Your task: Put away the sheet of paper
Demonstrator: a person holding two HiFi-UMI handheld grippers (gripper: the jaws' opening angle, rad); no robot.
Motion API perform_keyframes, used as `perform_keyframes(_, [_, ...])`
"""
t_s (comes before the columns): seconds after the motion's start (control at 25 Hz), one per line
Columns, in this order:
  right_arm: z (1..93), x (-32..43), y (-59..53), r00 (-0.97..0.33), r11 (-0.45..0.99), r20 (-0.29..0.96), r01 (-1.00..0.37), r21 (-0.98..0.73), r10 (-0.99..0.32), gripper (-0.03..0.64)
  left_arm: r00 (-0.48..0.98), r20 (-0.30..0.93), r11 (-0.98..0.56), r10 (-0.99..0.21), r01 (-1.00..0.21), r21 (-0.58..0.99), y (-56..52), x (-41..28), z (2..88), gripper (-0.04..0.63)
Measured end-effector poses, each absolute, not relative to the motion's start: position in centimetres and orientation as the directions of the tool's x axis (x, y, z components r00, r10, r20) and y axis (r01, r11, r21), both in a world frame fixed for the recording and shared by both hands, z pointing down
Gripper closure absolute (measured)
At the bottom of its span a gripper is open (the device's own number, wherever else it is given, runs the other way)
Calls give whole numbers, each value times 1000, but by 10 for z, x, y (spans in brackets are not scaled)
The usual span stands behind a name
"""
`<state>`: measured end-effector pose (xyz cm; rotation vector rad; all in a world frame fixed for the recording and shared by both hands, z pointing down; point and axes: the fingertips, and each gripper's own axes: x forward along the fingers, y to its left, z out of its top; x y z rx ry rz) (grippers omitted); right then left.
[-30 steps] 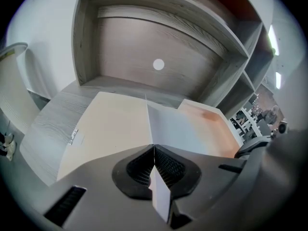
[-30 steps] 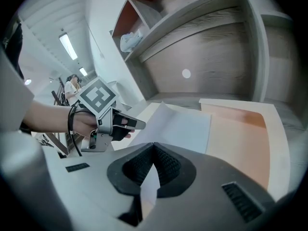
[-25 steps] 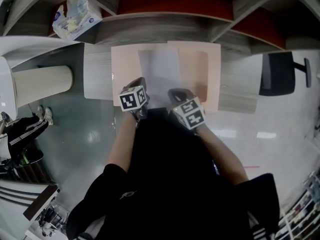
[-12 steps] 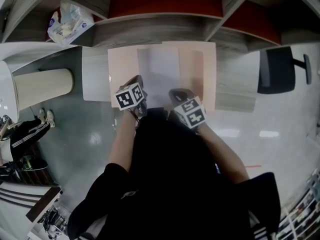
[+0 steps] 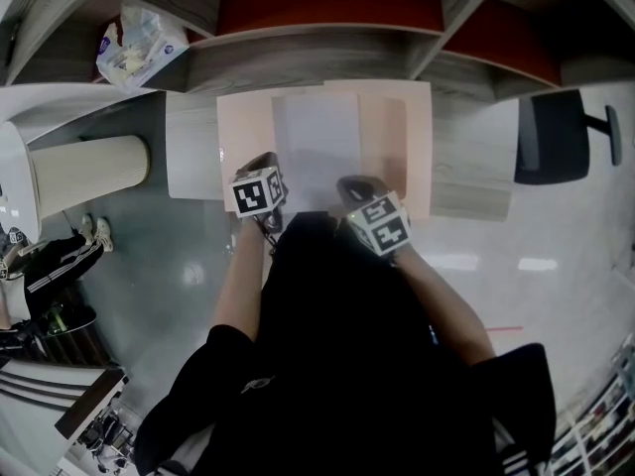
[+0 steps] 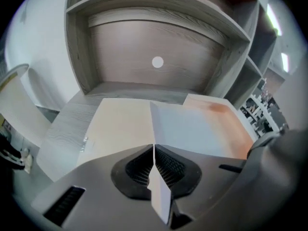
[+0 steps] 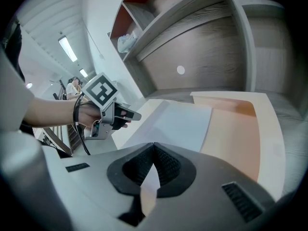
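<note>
Nothing of note has shifted since the earlier frames beyond a slight turn of the left tongs (image 6: 154, 153); both tongs stay at the near edge of the sheet of paper (image 5: 316, 142). Left tongs are clenched on the sheet's near left corner, and the right tongs (image 7: 153, 150) are clenched on its near right corner. The sheet lies spread over an open peach-coloured folder (image 5: 245, 137) on the bench (image 5: 193, 157), below the wooden shelves (image 5: 317, 62).

No wording is legible here; print on the plastic packet (image 5: 139, 40) on the shelf (image 5: 327, 56) is too small to read.
</note>
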<state>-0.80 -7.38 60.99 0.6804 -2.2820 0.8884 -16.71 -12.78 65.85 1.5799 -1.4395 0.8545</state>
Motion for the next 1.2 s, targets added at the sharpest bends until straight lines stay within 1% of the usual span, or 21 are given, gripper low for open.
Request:
perform_keyframes(0.04, [609, -9, -73, -697, 647, 676, -634, -423, -241, 598, 104, 902, -39, -418, -995, 96, -120, -173, 661, 548])
perform_keyframes(0.08, [609, -9, -73, -698, 648, 675, -632, -425, -239, 598, 104, 912, -58, -396, -994, 88, -114, -176, 663, 533])
perform_keyframes(0.16, [611, -10, -71, -699, 647, 676, -631, -428, -234, 598, 136, 926, -78, -353, -990, 116, -105, -176, 671, 423])
perform_keyframes(0.24, [613, -11, -69, -698, 646, 679, -629, -432, -226, 598, 175, 930, -86, -322, -984, 156, -102, -170, 677, 403])
perform_keyframes(0.44, [613, -15, -68, -698, 654, 682, -623, -429, -218, 598, 241, 934, -102, -263, -970, 222, -97, -153, 688, 402])
perform_keyframes(0.48, [614, -14, -67, -697, 653, 683, -625, -428, -218, 598, 249, 936, -109, -247, -967, 229, -95, -150, 690, 403])
perform_keyframes(0.52, [614, -13, -67, -695, 650, 684, -627, -428, -220, 598, 252, 939, -115, -236, -966, 230, -93, -147, 692, 419])
perform_keyframes(0.6, [614, -11, -67, -693, 646, 687, -631, -429, -221, 598, 246, 940, -104, -237, -968, 227, -92, -147, 694, 528])
perform_keyframes(0.72, [614, -8, -67, -690, 643, 689, -635, -429, -221, 598, 243, 934, -39, -260, -970, 241, -95, -149, 696, 545])
perform_keyframes(1.0, [615, -3, -67, -689, 636, 689, -640, -432, -224, 598, 248, 919, 45, -308, -960, 275, -104, -145, 692, 549])
perform_keyframes(1.2, [616, 1, -67, -686, 636, 692, -642, -429, -226, 598, 268, 915, 35, -303, -956, 291, -106, -128, 693, 549])
